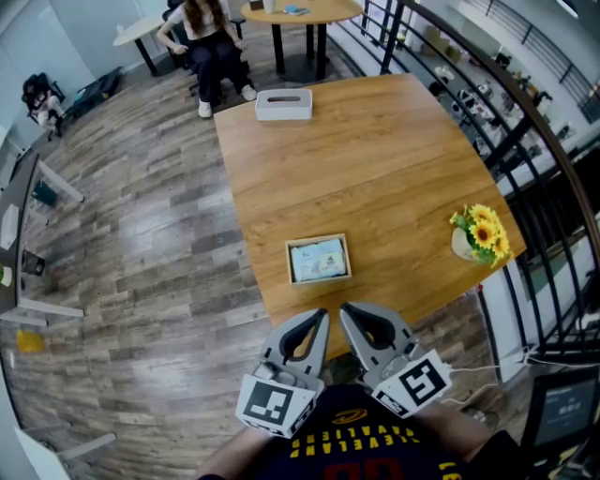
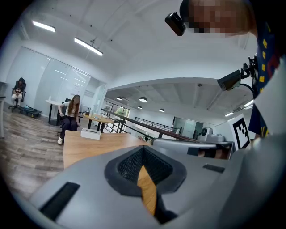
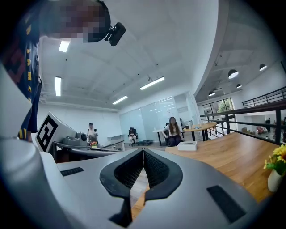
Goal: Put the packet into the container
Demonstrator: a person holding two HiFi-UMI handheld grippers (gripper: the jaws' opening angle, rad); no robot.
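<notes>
A shallow wooden container (image 1: 289,263) sits near the front edge of the wooden table (image 1: 375,159), and a pale blue packet (image 1: 319,260) lies flat inside it. Both grippers hang low in the head view, close to the person's body, just short of the table's front edge. My left gripper (image 1: 322,318) is shut with nothing between its jaws; its own view shows the pads (image 2: 134,163) closed together. My right gripper (image 1: 346,311) beside it is also shut and empty, its pads (image 3: 154,167) meeting. Neither touches the container.
A white tissue box (image 1: 283,103) stands at the table's far end. A vase of yellow flowers (image 1: 482,234) sits at the right edge. A black railing (image 1: 525,131) runs along the right. A seated person (image 1: 208,37) and a round table (image 1: 300,11) are farther off.
</notes>
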